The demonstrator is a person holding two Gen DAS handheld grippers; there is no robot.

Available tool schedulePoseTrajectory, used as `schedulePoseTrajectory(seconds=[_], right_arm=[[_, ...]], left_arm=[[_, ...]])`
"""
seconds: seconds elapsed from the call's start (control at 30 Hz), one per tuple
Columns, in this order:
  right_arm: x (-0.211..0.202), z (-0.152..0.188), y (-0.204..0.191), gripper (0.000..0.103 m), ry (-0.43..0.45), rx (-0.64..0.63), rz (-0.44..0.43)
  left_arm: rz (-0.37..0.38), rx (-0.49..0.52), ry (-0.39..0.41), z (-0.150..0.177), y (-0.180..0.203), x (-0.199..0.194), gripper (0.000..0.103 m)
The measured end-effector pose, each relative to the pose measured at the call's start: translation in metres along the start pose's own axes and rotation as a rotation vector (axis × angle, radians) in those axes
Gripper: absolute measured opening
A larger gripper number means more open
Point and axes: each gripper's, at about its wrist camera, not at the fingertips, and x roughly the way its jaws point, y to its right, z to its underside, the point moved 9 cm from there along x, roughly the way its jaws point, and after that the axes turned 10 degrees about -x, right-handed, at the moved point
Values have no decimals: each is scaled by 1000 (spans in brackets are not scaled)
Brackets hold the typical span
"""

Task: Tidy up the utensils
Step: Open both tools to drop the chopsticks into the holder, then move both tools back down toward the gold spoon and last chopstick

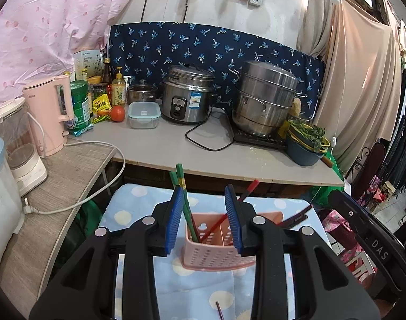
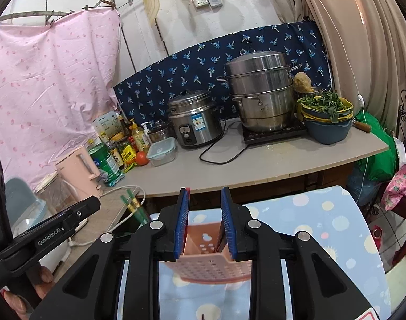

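Observation:
A pink perforated utensil holder (image 1: 216, 256) (image 2: 203, 266) stands on a blue dotted cloth (image 1: 147, 202) (image 2: 323, 213). Green chopsticks (image 1: 182, 184) stand in its left part and lean on the left pad of my left gripper (image 1: 204, 194). That gripper's jaws stand apart over the holder, so it is open. A red chopstick (image 1: 247, 193) slants out of the holder to the right. My right gripper (image 2: 204, 194) hangs open above the holder, with a red tip (image 2: 187, 188) behind its left pad. Dark chopsticks (image 1: 296, 216) poke out on the holder's right. One more stick (image 1: 219, 310) lies on the cloth.
Behind the cloth runs a grey counter (image 1: 176, 146) with a rice cooker (image 1: 187, 98), a steel steamer pot (image 1: 264, 98), stacked bowls of greens (image 1: 307, 144), a lidded container (image 1: 143, 114), a tomato (image 1: 117, 113) and a pink kettle (image 1: 48, 112). A white cord (image 1: 96, 200) hangs at the left.

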Motion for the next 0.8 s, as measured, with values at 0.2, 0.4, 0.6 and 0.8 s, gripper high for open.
schedulePoseTrajectory(seconds=[0.2,0.4,0.6,0.8], right_arm=[[-28,32,-11,25,-31,-40,10],[-55,77,-17,28,-85,-72,17],[-78,142,-26,28,-175,-91,6],[-95,201,-33,28,-250,-92,0]], left_arm=[[-11,9,-20,24,-5,-19,31],[-22,33,-56,61,-13,-36,31],[-36,42,-97,106,-26,-50,31],[-60,52,-159,157,-40,-61,31]])
